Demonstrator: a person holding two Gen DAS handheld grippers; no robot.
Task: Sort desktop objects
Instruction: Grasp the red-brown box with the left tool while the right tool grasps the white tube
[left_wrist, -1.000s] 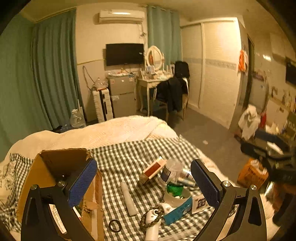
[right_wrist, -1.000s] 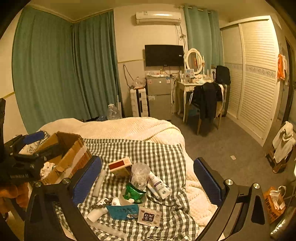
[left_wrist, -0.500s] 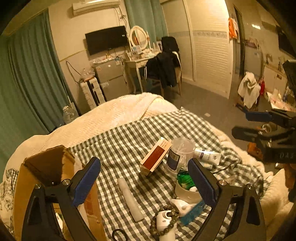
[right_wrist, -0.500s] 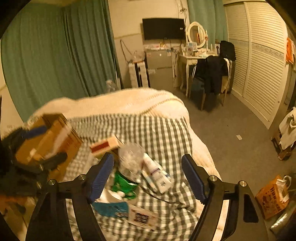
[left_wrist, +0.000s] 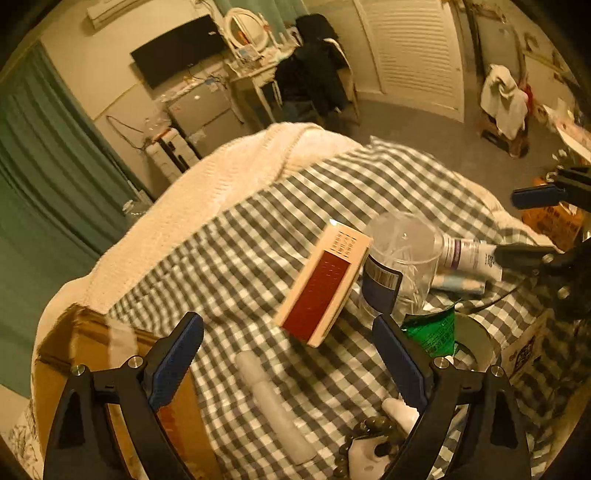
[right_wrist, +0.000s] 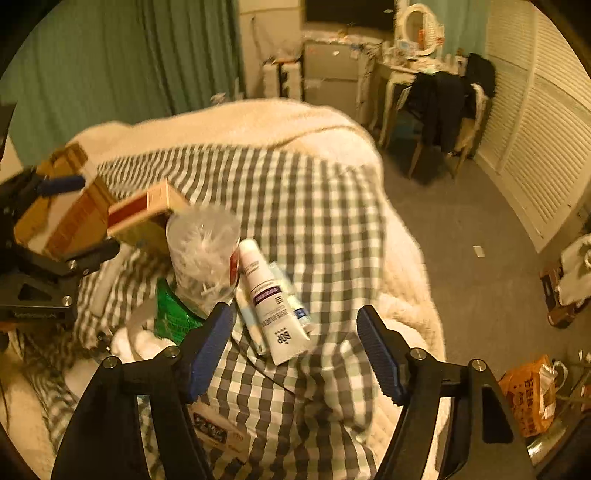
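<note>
Both tongs are held wide and empty: the left tongs (left_wrist: 288, 365) above the red box (left_wrist: 325, 288), the right tongs (right_wrist: 295, 343) just over the white tube (right_wrist: 271, 306). The box is propped aslant against the clear cup (left_wrist: 402, 266) on the checked cloth (left_wrist: 258, 236) of the bed, with the carton (left_wrist: 70, 362) at the left. The box is judged light and stiff, best taken across its narrow sides. The tube is judged soft and somewhat slippery; its firm cap end would be the safer hold. The cup looks thin and easily crushed or tipped, so a gentle grip near the rim is advised.
</note>
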